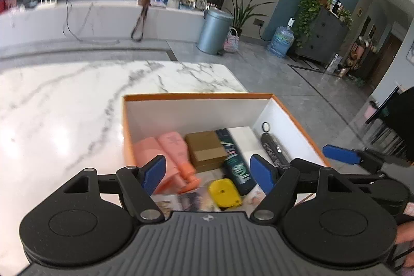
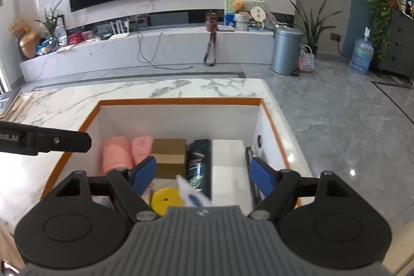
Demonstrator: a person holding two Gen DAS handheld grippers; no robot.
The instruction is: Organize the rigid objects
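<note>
Marble-topped table [image 2: 64, 105] in a living room, television wall and low shelf behind; an orange-rimmed box [image 2: 181, 102] stands at the table's right edge, near its far right corner. Contents, in a row along the box floor, left wall to right wall: two pink bottles [image 2: 117, 154], brown carton [image 2: 169, 150], dark green can [image 2: 198, 162], white box [image 2: 229, 164], black remote-like item [image 1: 274, 149] against the right wall. Long axes of all run from near wall to far wall. Nearer the front: yellow disc-shaped item [image 2: 164, 199] and loose printed packets, kind uncertain. Left gripper [image 1: 208, 173]: jaws spread wide, nothing between the pads, poised above the box's near end over the pink bottles and can. Right gripper [image 2: 203, 176]: likewise wide and empty, above the can and white box. Both point down and forward into the box; the contents lie straight ahead and below. Judged: right gripper nearer the white box and remote, left nearer the bottles.
</note>
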